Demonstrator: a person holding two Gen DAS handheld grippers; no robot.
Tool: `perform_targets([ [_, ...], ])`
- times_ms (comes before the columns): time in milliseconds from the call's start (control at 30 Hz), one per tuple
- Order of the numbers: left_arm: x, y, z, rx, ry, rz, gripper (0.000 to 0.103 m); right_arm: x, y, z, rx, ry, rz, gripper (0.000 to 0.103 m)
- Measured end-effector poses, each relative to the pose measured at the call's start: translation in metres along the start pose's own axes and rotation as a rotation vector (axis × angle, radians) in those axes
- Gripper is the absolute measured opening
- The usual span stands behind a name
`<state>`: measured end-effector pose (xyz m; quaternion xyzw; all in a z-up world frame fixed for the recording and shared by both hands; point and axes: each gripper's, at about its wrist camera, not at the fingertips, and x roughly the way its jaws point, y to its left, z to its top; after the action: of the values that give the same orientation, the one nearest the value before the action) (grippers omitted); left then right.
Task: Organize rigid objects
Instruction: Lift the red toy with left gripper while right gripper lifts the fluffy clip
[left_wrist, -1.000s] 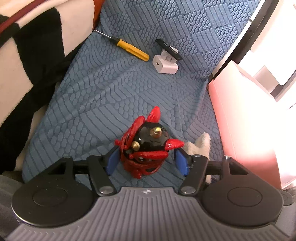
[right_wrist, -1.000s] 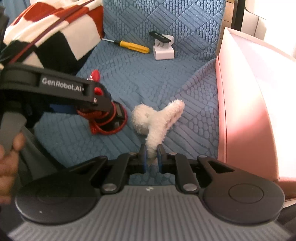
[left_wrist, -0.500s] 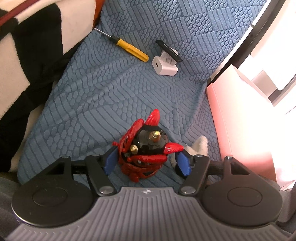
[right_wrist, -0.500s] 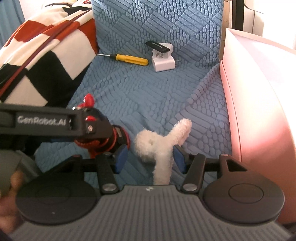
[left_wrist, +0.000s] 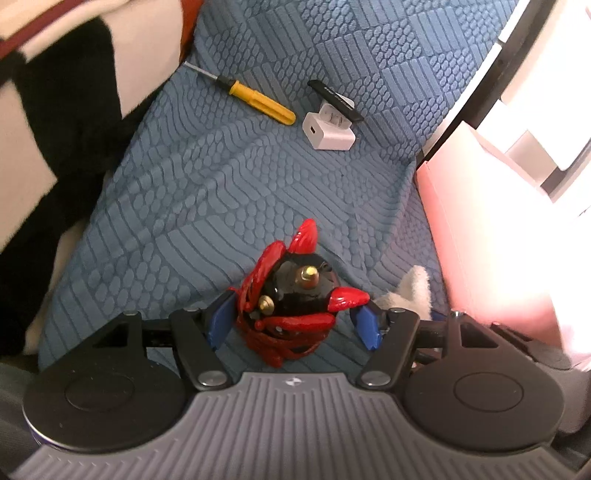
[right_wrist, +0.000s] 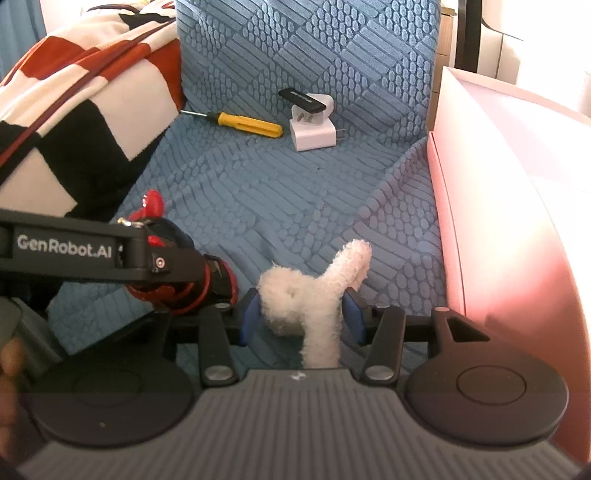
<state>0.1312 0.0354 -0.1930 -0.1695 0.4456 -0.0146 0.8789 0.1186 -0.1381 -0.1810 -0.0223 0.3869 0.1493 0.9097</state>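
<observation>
Figurine (left_wrist: 291, 302), red and black with brass studs, sits on the blue textured cover (left_wrist: 229, 192) between the blue pads of the left gripper (left_wrist: 293, 325); the jaws are spread, with the left pad close against the piece and a visible gap at the right pad. In the right wrist view the right gripper (right_wrist: 301, 319) is likewise spread around a white fuzzy piece (right_wrist: 314, 291), whose stem runs back toward the palm between the fingers; neither pad clearly presses it. The two tools lie side by side, the left one's arm crossing just to the left of the right one's fingers. Ahead of both, well apart, lie a yellow screwdriver (left_wrist: 255, 98), a white charger (left_wrist: 328, 129) and a black USB stick (left_wrist: 336, 99) resting on the charger. A pink box (right_wrist: 491, 206) stands to the right of the right gripper.

Risks, as judged: closing on the figurine's thin red projections rather than its rounded body may let it twist or slip out. The soft cover may bunch under a low pad. The tools' closeness invites a collision when either lifts. The fuzzy piece compresses, so a shallow pinch may lose it.
</observation>
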Motion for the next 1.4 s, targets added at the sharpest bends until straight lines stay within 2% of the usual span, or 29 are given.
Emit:
perform_targets([
  [133,0.004,-0.005,-0.001,0.036,-0.006,0.019,0.072,-0.003,-0.003,-0.002,0.006,0.006,-0.007,0.051],
  [433,0.010,-0.005,0.000,0.036,-0.018,0.022,0.070,-0.004,-0.009,-0.006,0.032,0.015,-0.014,0.050],
  [500,0.008,-0.005,-0.001,0.043,-0.026,0.024,0.064,-0.004,-0.008,-0.006,0.032,0.014,-0.017,0.049],
  [733,-0.003,-0.002,-0.001,0.027,-0.047,-0.018,0.064,-0.011,-0.007,-0.008,0.083,0.032,-0.003,0.048],
  [1000,-0.031,-0.004,0.003,0.028,-0.088,-0.046,0.063,-0.030,-0.003,-0.002,0.081,0.006,-0.012,0.048],
  [1233,-0.068,-0.007,0.005,0.010,-0.125,-0.084,0.063,-0.071,0.001,0.012,0.051,-0.053,-0.018,0.048],
  [1400,-0.101,-0.016,0.010,0.018,-0.160,-0.105,0.063,-0.117,0.004,0.022,0.035,-0.136,-0.013,0.048],
])
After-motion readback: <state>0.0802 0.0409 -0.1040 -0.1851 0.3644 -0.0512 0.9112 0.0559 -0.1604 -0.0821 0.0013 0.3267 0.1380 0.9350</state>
